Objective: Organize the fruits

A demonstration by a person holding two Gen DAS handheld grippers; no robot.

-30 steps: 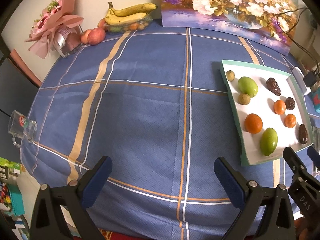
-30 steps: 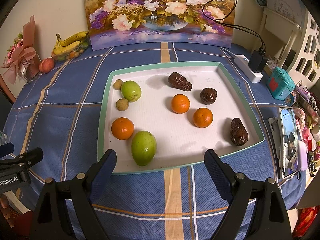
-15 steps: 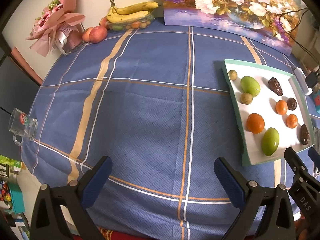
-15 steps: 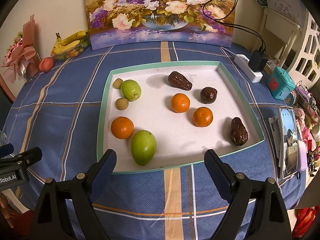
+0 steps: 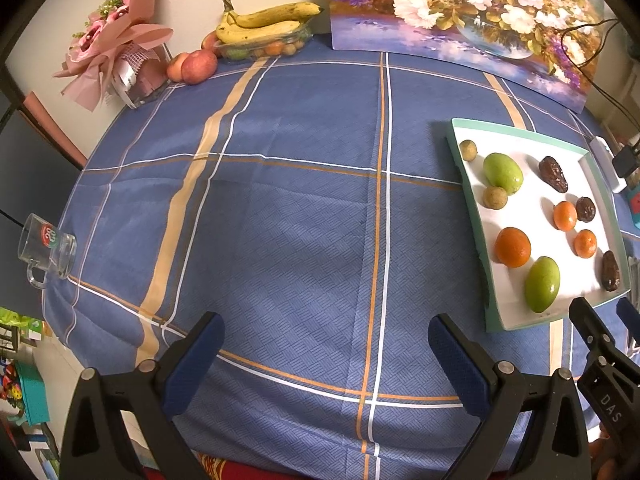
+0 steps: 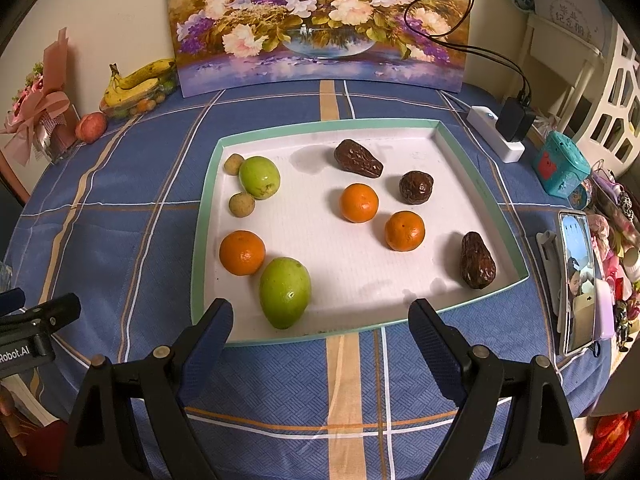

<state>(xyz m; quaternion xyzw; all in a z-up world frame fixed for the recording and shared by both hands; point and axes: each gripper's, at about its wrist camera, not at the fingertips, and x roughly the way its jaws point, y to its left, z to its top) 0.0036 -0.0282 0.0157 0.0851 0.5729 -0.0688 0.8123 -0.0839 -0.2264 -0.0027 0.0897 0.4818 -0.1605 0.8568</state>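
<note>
A white tray with a green rim (image 6: 400, 122) lies on the blue checked tablecloth; it also shows in the left wrist view (image 5: 466, 184). It holds two green fruits (image 6: 285, 292) (image 6: 259, 177), three oranges (image 6: 242, 252) (image 6: 359, 202) (image 6: 404, 231), three dark dates (image 6: 477, 260) (image 6: 358, 158) (image 6: 416, 187) and two small brown longans (image 6: 241, 204). My right gripper (image 6: 320, 344) is open and empty, just before the tray's near rim. My left gripper (image 5: 326, 354) is open and empty over bare cloth, left of the tray.
Bananas on a glass dish of fruit (image 5: 264, 28) and apples (image 5: 198, 66) stand at the back left beside a pink bouquet (image 5: 114, 46). A flower painting (image 6: 320, 24) leans on the wall. A glass mug (image 5: 46, 248) is at the left edge. A phone (image 6: 578, 280) and power strip (image 6: 496, 140) lie right.
The left wrist view has shifted slightly, so the tray sits a little lower and further right in it. The right gripper and the fruits have hardly moved.
</note>
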